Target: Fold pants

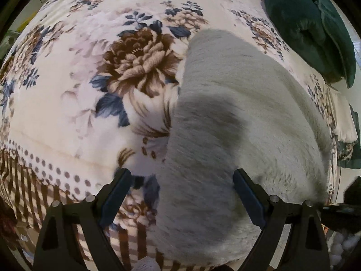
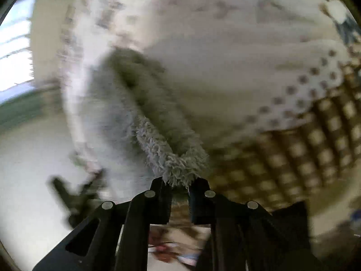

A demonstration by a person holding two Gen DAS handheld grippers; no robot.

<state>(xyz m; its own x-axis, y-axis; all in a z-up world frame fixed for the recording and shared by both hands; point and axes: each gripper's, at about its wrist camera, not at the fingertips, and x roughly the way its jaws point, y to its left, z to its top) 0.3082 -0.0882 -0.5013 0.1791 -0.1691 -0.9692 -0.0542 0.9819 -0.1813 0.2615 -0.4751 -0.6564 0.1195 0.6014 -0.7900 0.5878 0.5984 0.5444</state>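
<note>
The pants are grey and fluffy (image 1: 225, 117). In the left wrist view they lie on a floral blanket (image 1: 67, 103), stretching from the near edge toward the back right. My left gripper (image 1: 181, 180) is open just above their near end, its right finger over the fabric. In the right wrist view my right gripper (image 2: 179, 184) is shut on a folded edge of the pants (image 2: 158, 122), which hang away from it above the blanket (image 2: 248, 56). That view is blurred.
A dark green cushion or cloth (image 1: 311, 27) lies at the back right of the bed. The blanket's brown checked border (image 1: 27, 180) marks the near edge. The other gripper shows blurred at lower left in the right wrist view (image 2: 76, 194). A bright window (image 2: 15, 45) is at the left.
</note>
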